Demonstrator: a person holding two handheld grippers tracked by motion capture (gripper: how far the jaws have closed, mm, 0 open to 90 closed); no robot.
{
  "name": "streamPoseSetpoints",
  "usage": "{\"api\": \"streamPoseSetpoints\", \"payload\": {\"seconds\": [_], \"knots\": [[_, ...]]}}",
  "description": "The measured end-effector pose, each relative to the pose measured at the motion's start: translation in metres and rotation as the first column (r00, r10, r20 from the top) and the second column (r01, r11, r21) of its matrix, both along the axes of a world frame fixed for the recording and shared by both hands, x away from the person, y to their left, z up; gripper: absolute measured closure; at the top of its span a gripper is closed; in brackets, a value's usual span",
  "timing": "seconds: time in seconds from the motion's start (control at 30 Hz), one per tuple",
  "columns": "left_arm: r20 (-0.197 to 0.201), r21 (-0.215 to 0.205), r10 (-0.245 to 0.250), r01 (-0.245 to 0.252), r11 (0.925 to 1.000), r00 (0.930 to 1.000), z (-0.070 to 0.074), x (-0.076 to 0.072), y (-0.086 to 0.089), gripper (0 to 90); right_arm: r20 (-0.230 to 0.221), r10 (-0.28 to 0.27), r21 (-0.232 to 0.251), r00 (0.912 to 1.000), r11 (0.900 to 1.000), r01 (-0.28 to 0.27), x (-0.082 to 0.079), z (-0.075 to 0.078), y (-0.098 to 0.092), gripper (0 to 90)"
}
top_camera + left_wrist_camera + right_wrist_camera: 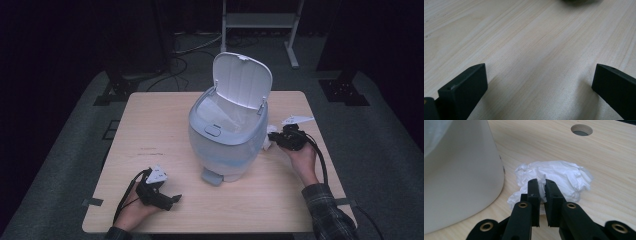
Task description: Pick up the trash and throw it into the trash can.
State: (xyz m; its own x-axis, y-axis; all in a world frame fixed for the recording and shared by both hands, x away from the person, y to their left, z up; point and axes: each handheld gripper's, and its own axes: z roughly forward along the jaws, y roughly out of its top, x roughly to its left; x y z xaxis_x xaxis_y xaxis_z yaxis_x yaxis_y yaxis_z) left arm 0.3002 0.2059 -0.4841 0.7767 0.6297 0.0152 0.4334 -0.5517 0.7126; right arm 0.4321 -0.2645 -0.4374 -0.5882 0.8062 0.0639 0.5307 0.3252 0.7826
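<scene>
Black jaws of my right gripper (542,182) sit lowest and closest in the right gripper view, drawn nearly together and pinching the near edge of a crumpled white tissue (556,178). A thin slit is left between the tips, with a fold of paper caught in it. Most of the wad lies ahead of the jaws and to their right, resting on the pale wooden table (544,147). Just to the left of my jaws rises the curved white wall of the pedal bin (461,170), and the tissue sits close against its base. Farther ahead and to the right, a round hole (581,129) is cut through the tabletop.

From the high view, my right hand (303,159) holds that gripper (274,139) right beside the bin (227,135), whose lid (242,80) stands swung up and open, with its foot pedal (212,176) pointing toward me.

My left gripper (176,199) rests low over the near left part of the table, well apart from the bin. In the left gripper view its two jaws stand wide apart with nothing but bare wood (536,50) between them.
</scene>
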Motion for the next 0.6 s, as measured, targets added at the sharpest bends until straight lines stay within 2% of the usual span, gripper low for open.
{"api": "streamPoseSetpoints", "payload": {"seconds": [0.2,0.37,0.6], "knots": [[0.000,0.000,0.000,0.000,1.0000,1.0000,0.000,0.000,0.000,0.0,-0.013,0.023,0.037,0.9997,0.999,-0.022,-0.006,0.009,-0.009,83.5],[-0.001,0.000,0.001,-0.001,1.0000,1.0000,0.000,0.000,0.000,0.0,0.001,0.049,0.059,0.9988,0.997,-0.049,-0.015,0.020,-0.019,83.4],[-0.001,0.000,0.000,0.000,1.0000,1.0000,0.000,0.000,0.000,0.0,0.009,0.084,0.065,0.9964,0.994,-0.084,-0.025,0.030,-0.025,83.3]]}}
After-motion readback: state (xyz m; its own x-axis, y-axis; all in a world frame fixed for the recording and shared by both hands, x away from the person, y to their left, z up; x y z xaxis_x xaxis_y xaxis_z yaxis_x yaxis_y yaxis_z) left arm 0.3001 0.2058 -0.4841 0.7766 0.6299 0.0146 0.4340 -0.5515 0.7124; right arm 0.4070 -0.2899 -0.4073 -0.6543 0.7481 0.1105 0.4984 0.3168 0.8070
